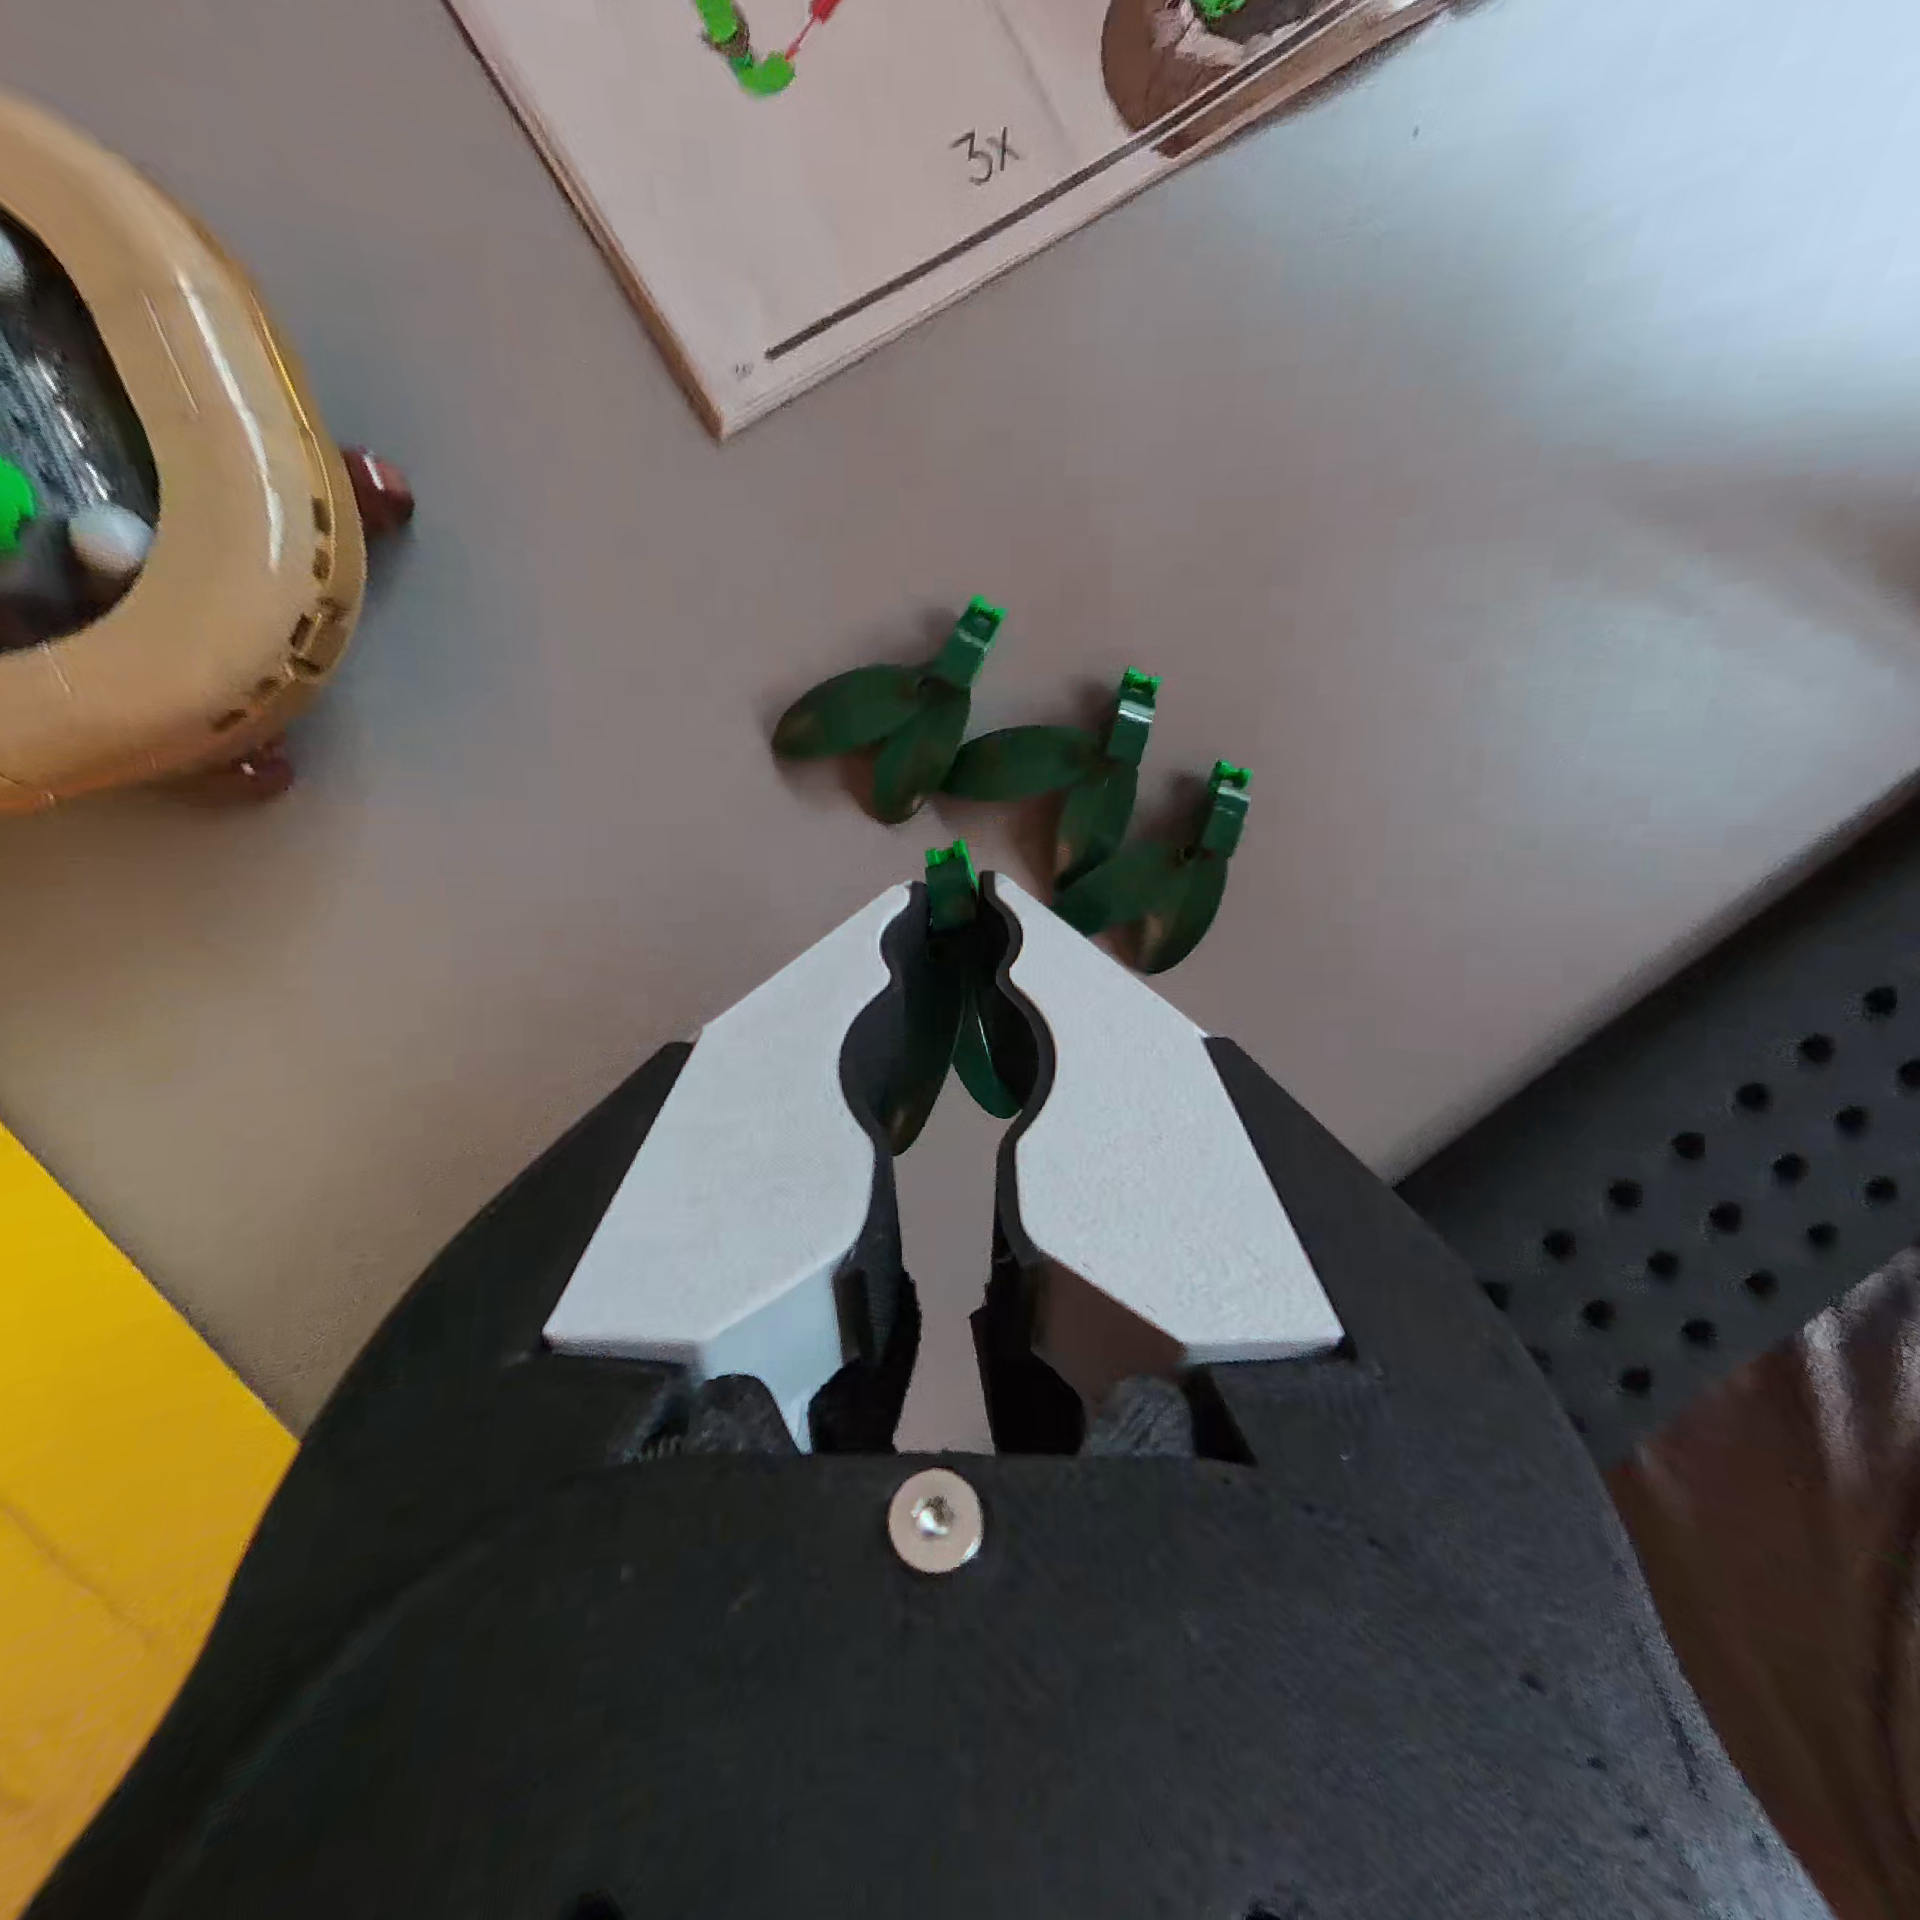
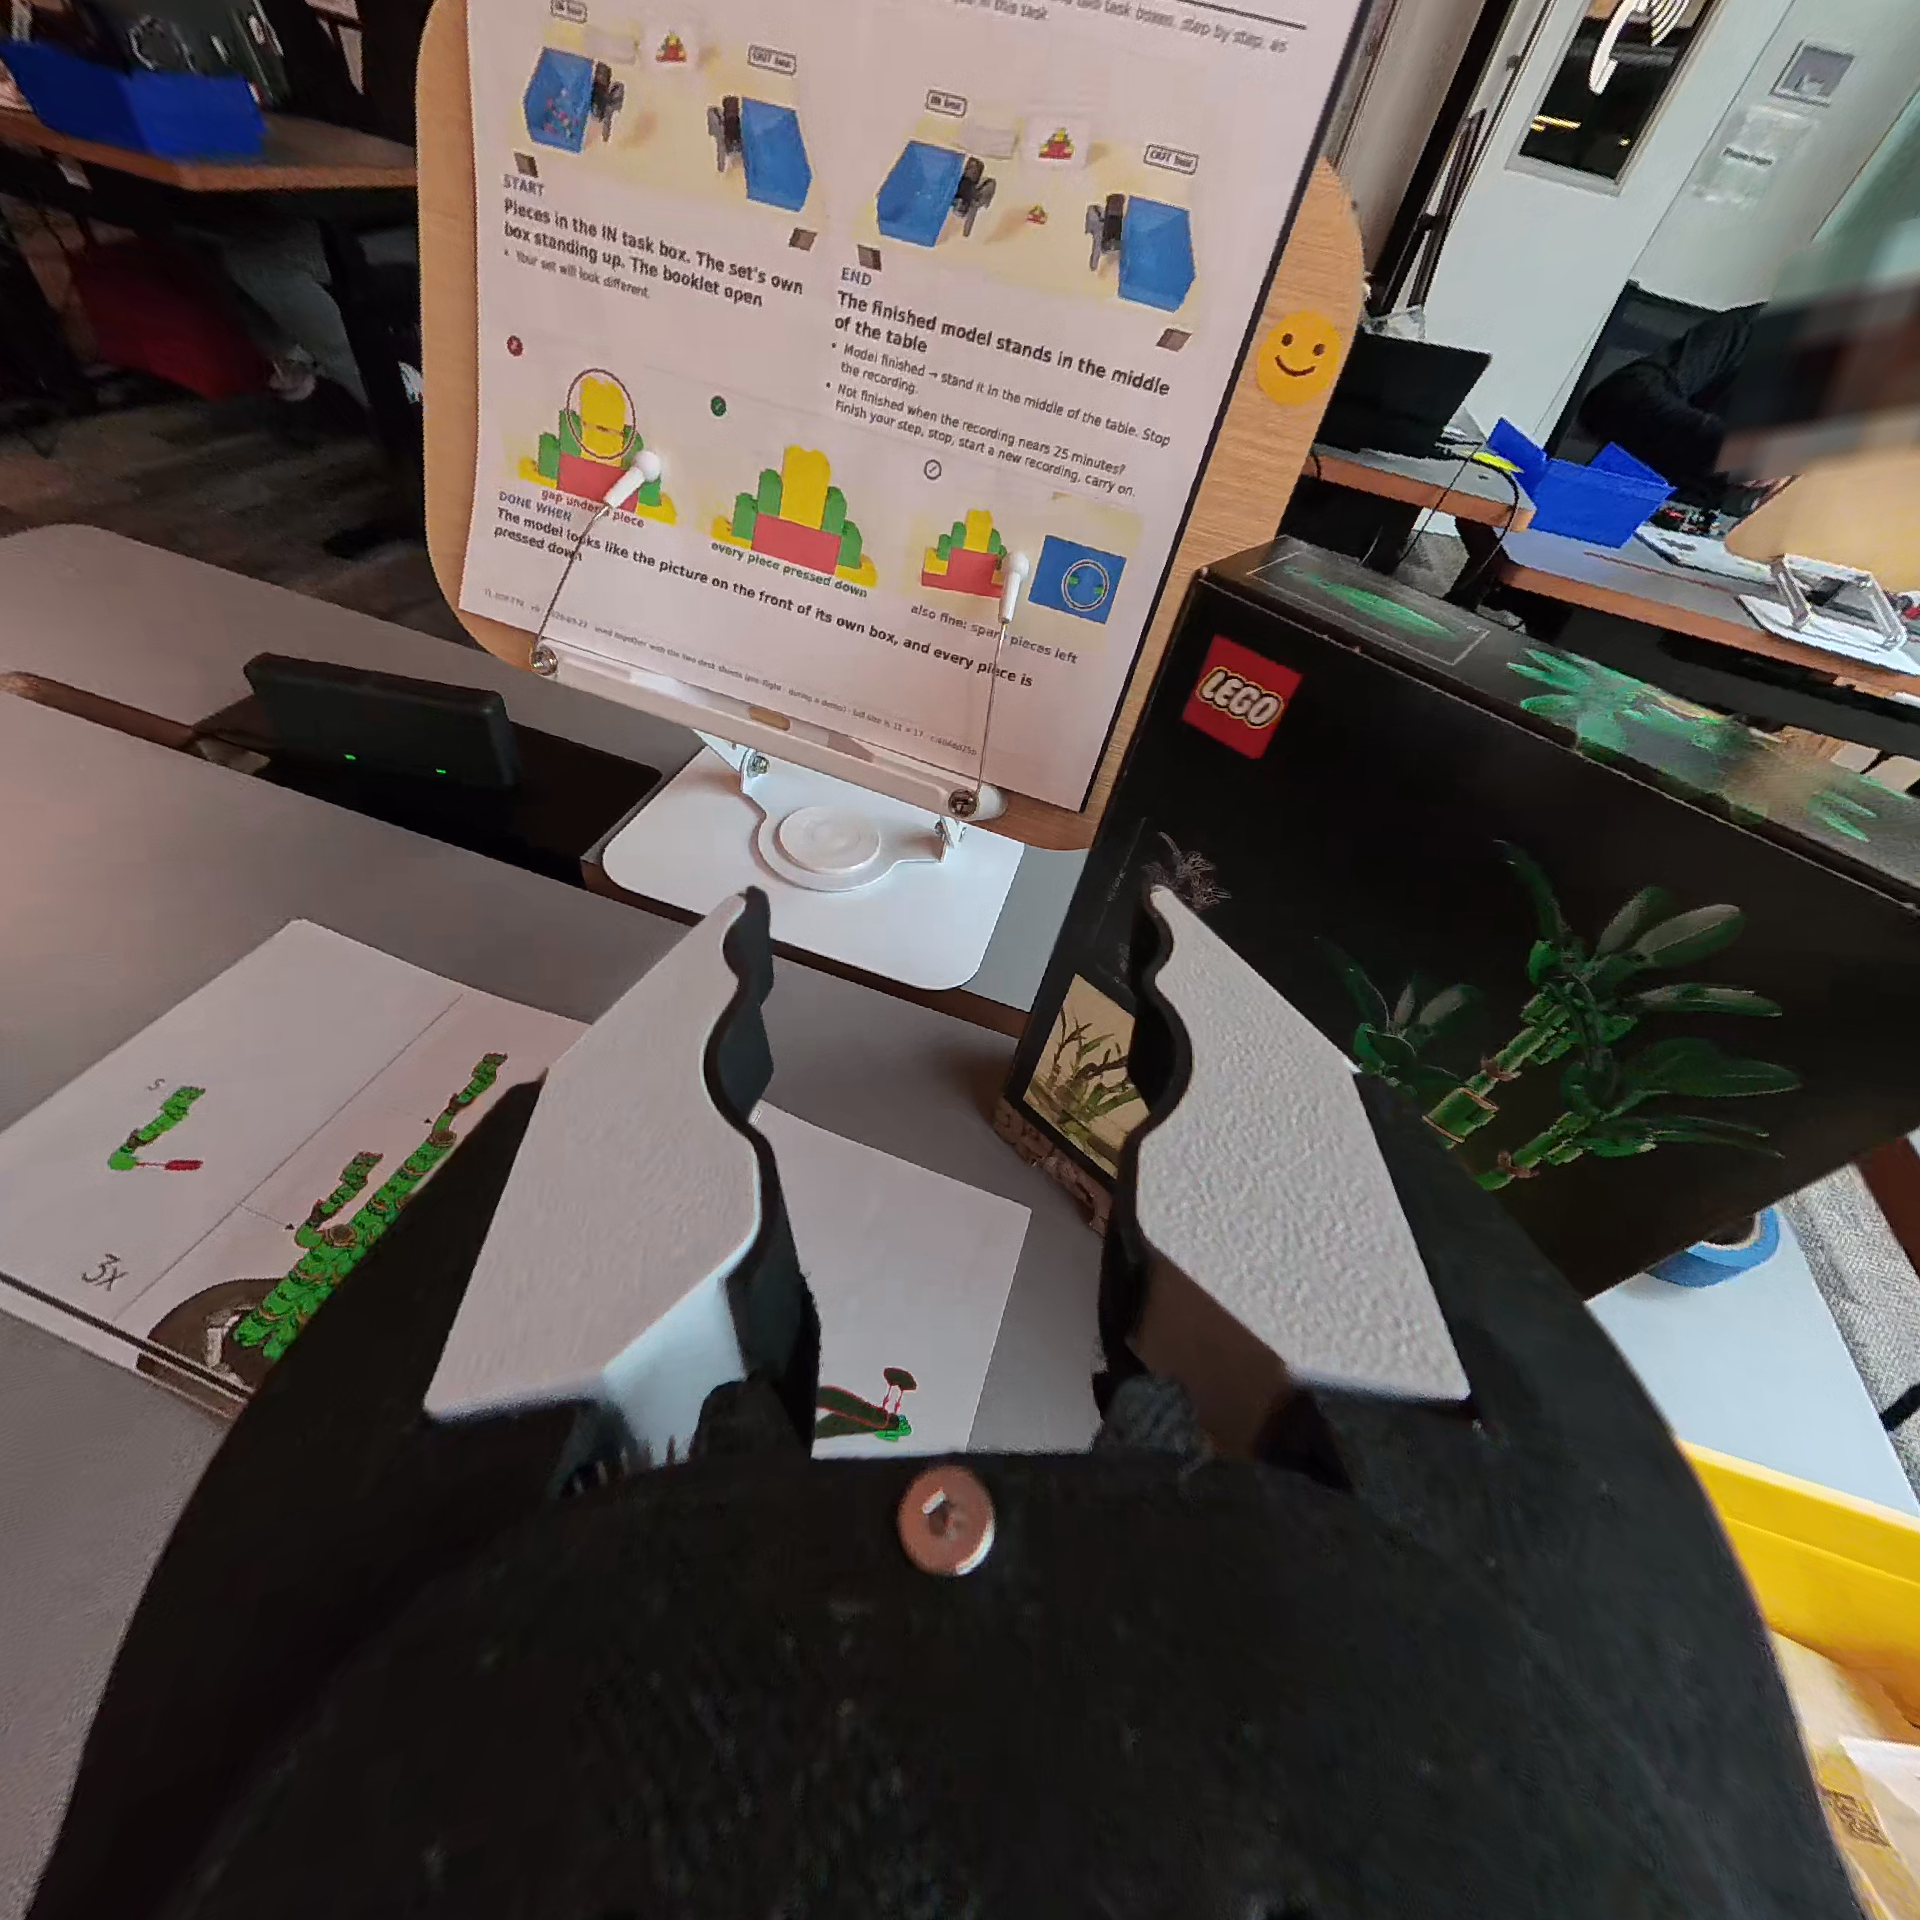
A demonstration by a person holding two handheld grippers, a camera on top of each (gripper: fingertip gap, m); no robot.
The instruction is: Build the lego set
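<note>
In the left wrist view my left gripper (image 1: pixel 951 894) is shut on a dark green leaf piece (image 1: pixel 951 1013); its bright green clip end pokes out past the fingertips, a little above the grey table. Three more leaf pieces lie on the table just beyond: one (image 1: pixel 894 717), one (image 1: pixel 1070 769) and one (image 1: pixel 1164 883). A tan pot model (image 1: pixel 239 582) on brown feet stands at the left. The open instruction booklet (image 1: pixel 883 208) lies at the top. In the right wrist view my right gripper (image 2: pixel 951 914) is open and empty, held above the booklet (image 2: pixel 312 1143).
The black set box (image 2: pixel 1507 935) stands upright at the right. A sheet of instructions on a wooden stand (image 2: pixel 831 364) with a white base stands behind the booklet. A yellow tray (image 1: pixel 94 1455) is at the lower left, also showing in the right wrist view (image 2: pixel 1818 1558). The table edge (image 1: pixel 1662 966) runs at the right. The tips of one gripper are about 45 cm away from the tips of the other.
</note>
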